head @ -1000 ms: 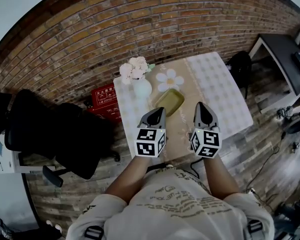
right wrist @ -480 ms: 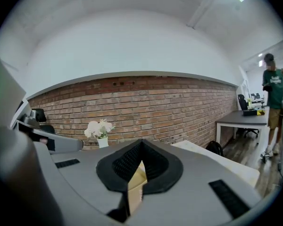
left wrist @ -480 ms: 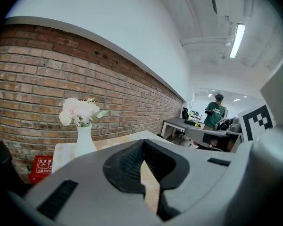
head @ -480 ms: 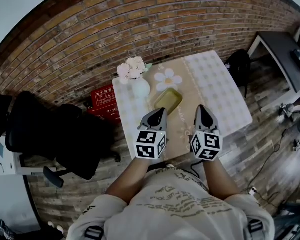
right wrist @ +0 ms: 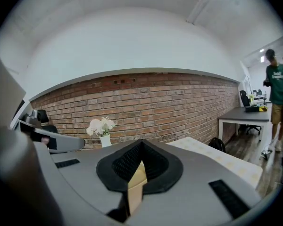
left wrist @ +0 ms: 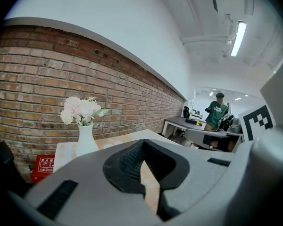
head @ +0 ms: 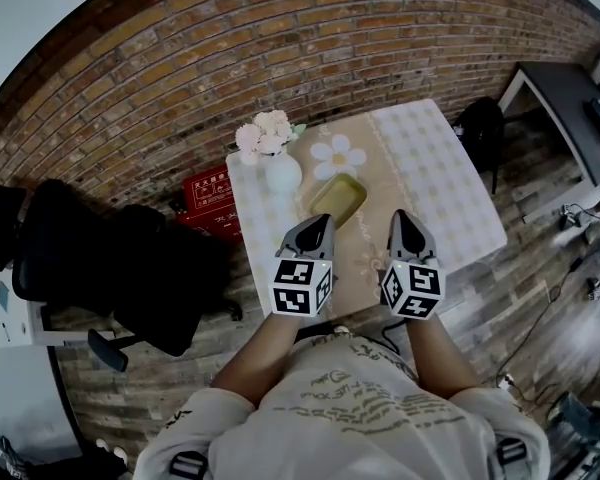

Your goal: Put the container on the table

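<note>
Nothing shifted. Left gripper (head: 318,224), right gripper (head: 404,216): jaws pressed together, empty. Container (head: 338,200) just ahead of left gripper, long axis slanting away-right; left nearer.

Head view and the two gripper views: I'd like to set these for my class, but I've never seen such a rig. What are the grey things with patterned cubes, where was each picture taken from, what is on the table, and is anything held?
There is no robot here. A person holds a tool in each hand: the left gripper and the right gripper. Each has two jaws, and the patterned cubes are part of them. The head view comes from a camera on the person's head, looking down. The two gripper views come from cameras riding on each gripper, looking along its jaws. On the table are a white vase of pale flowers, a flower-shaped mat and a yellowish container. Both grippers' jaws are together with nothing between them, so nothing is held.
</note>
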{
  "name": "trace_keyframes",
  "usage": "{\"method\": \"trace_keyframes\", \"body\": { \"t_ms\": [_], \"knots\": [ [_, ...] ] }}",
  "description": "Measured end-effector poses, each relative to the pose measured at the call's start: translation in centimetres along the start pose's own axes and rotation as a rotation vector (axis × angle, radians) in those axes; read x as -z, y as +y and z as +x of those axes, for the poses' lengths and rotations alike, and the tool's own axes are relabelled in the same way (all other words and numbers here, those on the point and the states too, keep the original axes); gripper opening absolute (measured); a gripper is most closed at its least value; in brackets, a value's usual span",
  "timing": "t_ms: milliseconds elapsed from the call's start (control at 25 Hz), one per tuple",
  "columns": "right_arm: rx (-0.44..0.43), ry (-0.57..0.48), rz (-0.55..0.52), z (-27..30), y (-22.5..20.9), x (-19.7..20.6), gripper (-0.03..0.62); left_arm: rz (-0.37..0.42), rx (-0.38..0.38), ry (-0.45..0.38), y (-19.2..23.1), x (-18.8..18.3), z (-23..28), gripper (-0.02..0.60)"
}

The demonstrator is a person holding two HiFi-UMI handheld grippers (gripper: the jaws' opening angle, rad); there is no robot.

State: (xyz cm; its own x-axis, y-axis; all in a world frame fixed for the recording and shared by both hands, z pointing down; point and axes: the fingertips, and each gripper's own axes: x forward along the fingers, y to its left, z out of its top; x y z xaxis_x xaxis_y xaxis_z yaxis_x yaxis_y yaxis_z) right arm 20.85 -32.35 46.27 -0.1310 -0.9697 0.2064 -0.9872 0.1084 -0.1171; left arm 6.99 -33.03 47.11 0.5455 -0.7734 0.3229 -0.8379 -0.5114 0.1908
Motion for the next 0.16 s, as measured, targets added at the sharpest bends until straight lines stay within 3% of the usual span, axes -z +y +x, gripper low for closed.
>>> {"method": "trace_keyframes", "body": {
  "t_ms": [160],
  "knots": [
    [-0.005, 0.005, 0.0, -0.02, 0.2, 0.23, 0.002, 0.002, -0.001, -0.001, 0.16, -0.08, -0.1, 0.006]
  ]
}}
